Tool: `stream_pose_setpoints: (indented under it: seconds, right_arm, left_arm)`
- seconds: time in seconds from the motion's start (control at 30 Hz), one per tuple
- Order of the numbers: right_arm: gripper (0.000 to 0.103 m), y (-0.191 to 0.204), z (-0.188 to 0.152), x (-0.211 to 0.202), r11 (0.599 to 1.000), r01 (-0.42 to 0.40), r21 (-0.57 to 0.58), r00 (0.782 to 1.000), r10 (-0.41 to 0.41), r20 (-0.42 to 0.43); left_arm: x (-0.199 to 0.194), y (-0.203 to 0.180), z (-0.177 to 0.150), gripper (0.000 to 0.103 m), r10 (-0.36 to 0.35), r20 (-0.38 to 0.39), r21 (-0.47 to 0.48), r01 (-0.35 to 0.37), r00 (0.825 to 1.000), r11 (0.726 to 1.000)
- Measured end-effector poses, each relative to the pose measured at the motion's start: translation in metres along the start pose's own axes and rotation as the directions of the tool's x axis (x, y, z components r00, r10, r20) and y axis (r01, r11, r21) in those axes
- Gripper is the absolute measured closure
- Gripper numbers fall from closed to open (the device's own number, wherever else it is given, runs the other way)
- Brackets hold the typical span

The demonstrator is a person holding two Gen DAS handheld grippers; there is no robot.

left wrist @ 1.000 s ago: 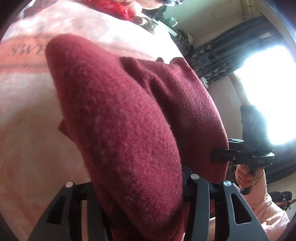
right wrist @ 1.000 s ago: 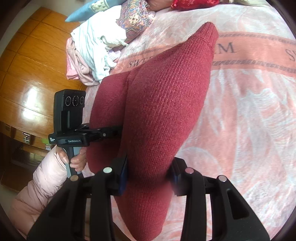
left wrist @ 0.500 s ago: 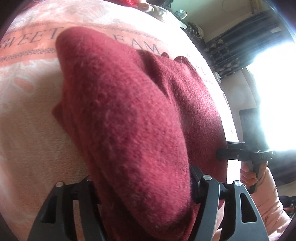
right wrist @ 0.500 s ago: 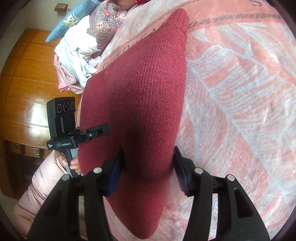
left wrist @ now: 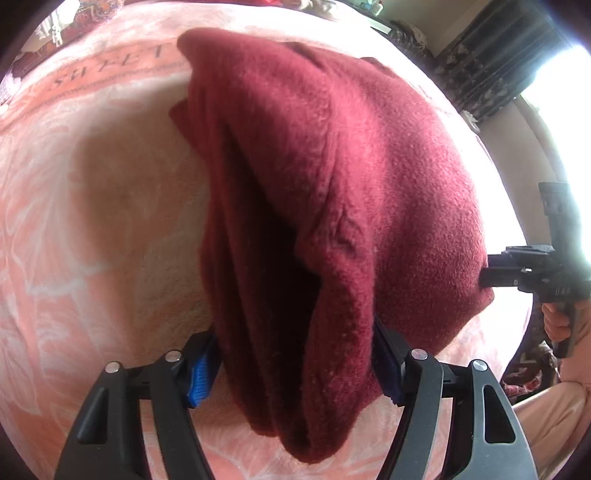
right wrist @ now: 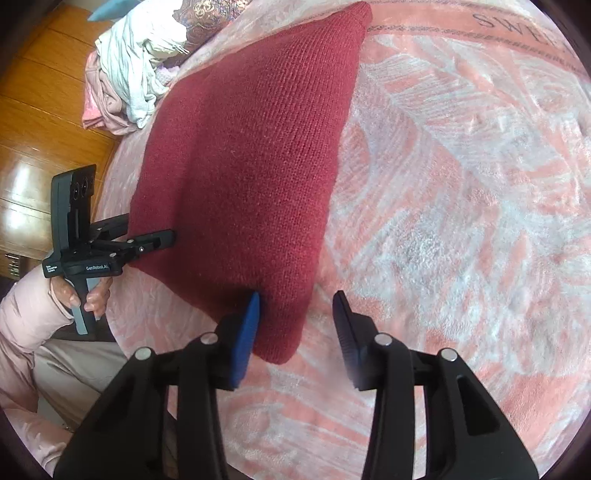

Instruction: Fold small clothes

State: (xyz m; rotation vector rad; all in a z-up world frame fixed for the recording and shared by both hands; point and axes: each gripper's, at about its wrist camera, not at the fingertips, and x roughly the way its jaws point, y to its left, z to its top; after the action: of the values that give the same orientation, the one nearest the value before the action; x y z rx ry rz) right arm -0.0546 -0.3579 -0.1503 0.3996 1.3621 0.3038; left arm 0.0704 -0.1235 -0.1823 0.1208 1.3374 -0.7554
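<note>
A dark red knitted garment (right wrist: 251,155) lies folded on the pink blanket (right wrist: 461,184). My right gripper (right wrist: 295,325) is open, its fingers on either side of the garment's near corner, not pinching it. In the left wrist view the same garment (left wrist: 351,184) bulges up between the fingers of my left gripper (left wrist: 295,365), which is shut on its near edge and lifts it slightly. The left gripper also shows in the right wrist view (right wrist: 147,240) at the garment's left edge. The right gripper shows in the left wrist view (left wrist: 491,273) at the garment's right edge.
A pile of white and pink clothes (right wrist: 129,70) and a patterned pillow (right wrist: 207,14) lie at the bed's far left corner. A wooden wardrobe (right wrist: 33,129) stands left of the bed. A bright window and dark curtain (left wrist: 498,62) are at the right.
Both grippers lowered the folded garment onto the blanket. My right gripper opened and let go of its corner. The left gripper still holds its edge.
</note>
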Motion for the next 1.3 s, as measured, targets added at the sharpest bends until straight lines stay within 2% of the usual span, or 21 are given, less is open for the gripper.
stream_pose_setpoints:
  seconds: [0.1, 0.27, 0.4, 0.47, 0.6, 0.67, 0.77, 0.93, 0.97, 1.07, 1.17, 1.3]
  right_arm:
    - [0.064, -0.003, 0.001, 0.012, 0.999, 0.024, 0.033, 1.000, -0.024, -0.020]
    - [0.065, -0.001, -0.003, 0.018, 0.997, 0.069, 0.031, 0.998, -0.069, -0.008]
    - [0.061, 0.010, -0.003, 0.002, 0.994, 0.086, 0.069, 0.996, -0.088, 0.020]
    - [0.058, 0.018, -0.008, -0.017, 0.986, 0.151, 0.075, 0.987, -0.155, 0.049]
    - [0.037, 0.036, -0.021, -0.052, 0.957, 0.259, 0.131, 0.955, -0.275, 0.116]
    - [0.035, 0.045, -0.030, -0.063, 0.942, 0.298, 0.155, 0.937, -0.320, 0.140]
    - [0.025, 0.064, -0.045, -0.073, 0.927, 0.339, 0.162, 0.915, -0.365, 0.172]
    - [0.020, 0.098, -0.073, -0.074, 0.932, 0.332, 0.148, 0.908, -0.358, 0.218]
    - [0.020, 0.104, -0.074, -0.072, 0.930, 0.337, 0.146, 0.907, -0.362, 0.216]
    - [0.020, 0.115, -0.077, -0.072, 0.931, 0.340, 0.132, 0.906, -0.362, 0.221]
    - [0.017, 0.123, -0.085, -0.075, 0.922, 0.371, 0.111, 0.893, -0.387, 0.231]
    - [0.016, 0.133, -0.086, -0.075, 0.923, 0.373, 0.099, 0.889, -0.385, 0.248]
  left_arm:
    - [0.002, 0.000, -0.003, 0.032, 0.022, 0.011, 0.013, -0.023, 1.000, 1.000]
    - [0.001, 0.002, -0.015, 0.032, 0.035, 0.040, 0.000, -0.035, 0.999, 0.999]
    - [-0.012, -0.003, -0.023, 0.032, 0.083, 0.054, -0.035, -0.081, 0.995, 0.996]
    - [-0.024, -0.011, -0.029, 0.033, 0.115, 0.069, -0.088, -0.109, 0.991, 0.990]
    - [-0.055, -0.027, -0.043, 0.031, 0.215, 0.093, -0.137, -0.201, 0.972, 0.970]
    - [-0.070, -0.039, -0.049, 0.022, 0.261, 0.112, -0.150, -0.243, 0.959, 0.958]
    - [-0.094, -0.056, -0.057, 0.017, 0.311, 0.148, -0.153, -0.289, 0.939, 0.945]
    - [-0.124, -0.067, -0.077, 0.013, 0.363, 0.200, -0.150, -0.337, 0.910, 0.929]
    - [-0.123, -0.069, -0.070, 0.013, 0.372, 0.200, -0.157, -0.345, 0.906, 0.925]
    - [-0.126, -0.073, -0.071, 0.013, 0.372, 0.197, -0.171, -0.342, 0.907, 0.924]
    - [-0.131, -0.072, -0.075, 0.012, 0.402, 0.201, -0.181, -0.369, 0.893, 0.911]
    - [-0.143, -0.064, -0.082, 0.011, 0.409, 0.214, -0.243, -0.357, 0.887, 0.902]
